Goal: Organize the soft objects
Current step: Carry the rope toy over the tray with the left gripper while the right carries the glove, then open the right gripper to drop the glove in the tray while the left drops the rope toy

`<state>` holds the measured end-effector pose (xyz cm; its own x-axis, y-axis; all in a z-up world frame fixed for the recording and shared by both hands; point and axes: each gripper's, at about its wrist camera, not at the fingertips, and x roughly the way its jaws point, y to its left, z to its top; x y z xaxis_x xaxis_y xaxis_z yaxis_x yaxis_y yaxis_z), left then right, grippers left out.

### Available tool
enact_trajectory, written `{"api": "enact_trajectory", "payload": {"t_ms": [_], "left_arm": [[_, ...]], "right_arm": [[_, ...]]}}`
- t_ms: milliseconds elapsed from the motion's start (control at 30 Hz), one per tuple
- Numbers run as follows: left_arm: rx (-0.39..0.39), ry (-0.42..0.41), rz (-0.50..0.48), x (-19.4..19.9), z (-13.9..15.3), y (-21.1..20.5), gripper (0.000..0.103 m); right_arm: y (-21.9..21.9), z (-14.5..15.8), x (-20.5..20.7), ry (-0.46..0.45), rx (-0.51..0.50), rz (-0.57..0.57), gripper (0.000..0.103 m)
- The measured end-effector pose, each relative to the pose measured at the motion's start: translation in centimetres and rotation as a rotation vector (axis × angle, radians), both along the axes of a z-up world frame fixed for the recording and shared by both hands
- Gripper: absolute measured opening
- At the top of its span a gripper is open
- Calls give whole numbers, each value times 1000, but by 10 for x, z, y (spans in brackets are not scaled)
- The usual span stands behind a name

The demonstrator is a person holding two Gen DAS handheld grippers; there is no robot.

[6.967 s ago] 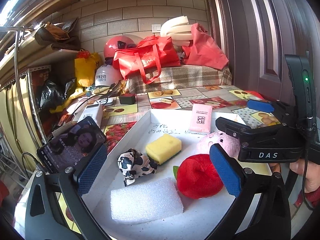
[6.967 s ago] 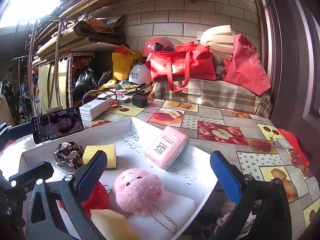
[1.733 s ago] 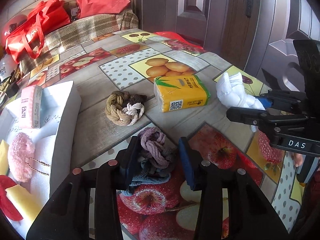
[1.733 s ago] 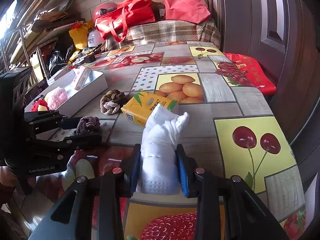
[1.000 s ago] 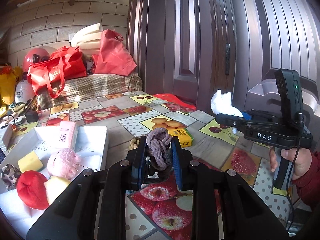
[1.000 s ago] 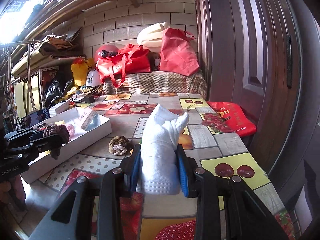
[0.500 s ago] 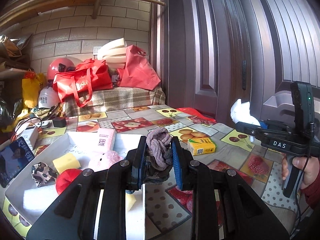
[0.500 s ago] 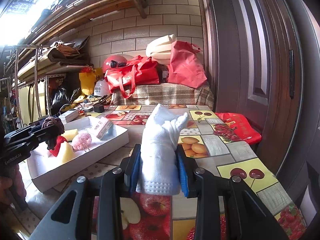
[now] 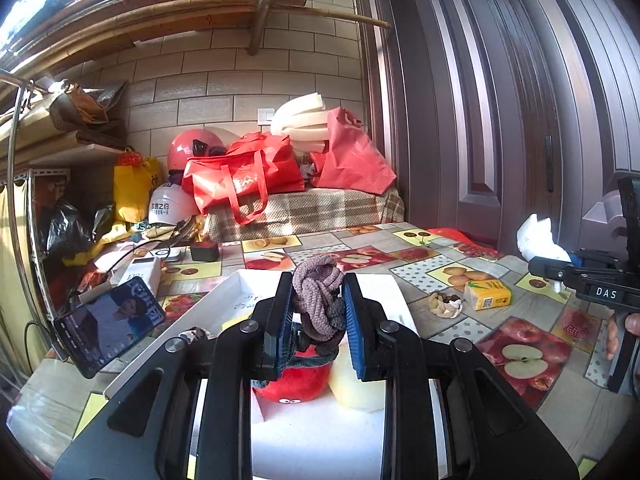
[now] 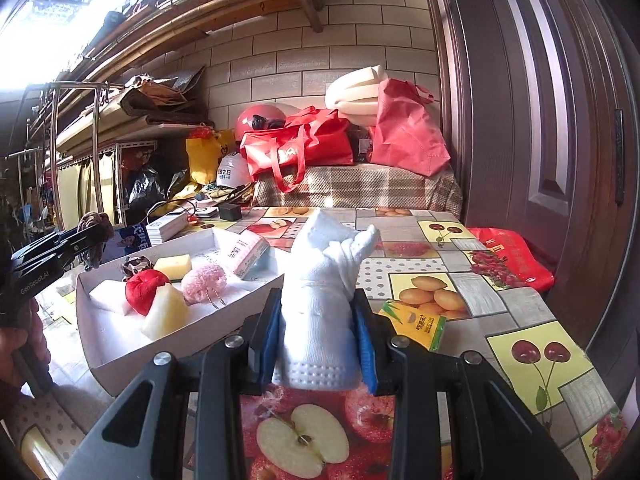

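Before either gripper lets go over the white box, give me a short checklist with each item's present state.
1. Left gripper clamped on the knotted purple-brown cloth: ok.
2. Right gripper clamped on the white rolled towel: ok.
3. Left gripper over the white box: ok; the red plush shows right beneath it.
4. Right gripper over the box: not ok; it is beside the box, above the fruit-print tablecloth.
5. Free floor in the box: ok, bare at its near end.
6. Items left on the table: not ok; the tan knotted cloth and yellow tissue pack remain outside.
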<state>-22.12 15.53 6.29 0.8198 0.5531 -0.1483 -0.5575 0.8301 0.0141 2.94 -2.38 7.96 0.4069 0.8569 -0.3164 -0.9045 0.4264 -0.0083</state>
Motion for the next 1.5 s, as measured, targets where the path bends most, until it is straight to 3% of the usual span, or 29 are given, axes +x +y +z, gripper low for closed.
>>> {"api": "enact_trajectory", "payload": {"t_ms": [267,600,900,1200,1267,1367,1433,1500], "left_arm": [[-62,-5,85,-25,-5,42,23],[-30,144,9,19,-14,34,23],[-119,100,22,19,-14,52,23],[-110,107,32,21,-14,49,24],[-112,108,37,22,-14,49,28],[-108,107,48,22,-14,49,49],[-116,103,53,21,-14,51,57],[-114,108,57,22,-14,51,77]], "right_arm": [[38,-5,-23,-1,-48,114,33],[100,-13,-64,-30,-65,255,33],[152,-13,-64,-23,-73,272,33],[176,-18,-70,-67,-139,300,35],[176,-17,-71,-78,-139,294,39],[172,-15,-73,-100,-117,264,65],[170,-13,-68,-88,-98,235,73],[168,-12,-61,-59,-84,214,82]]}}
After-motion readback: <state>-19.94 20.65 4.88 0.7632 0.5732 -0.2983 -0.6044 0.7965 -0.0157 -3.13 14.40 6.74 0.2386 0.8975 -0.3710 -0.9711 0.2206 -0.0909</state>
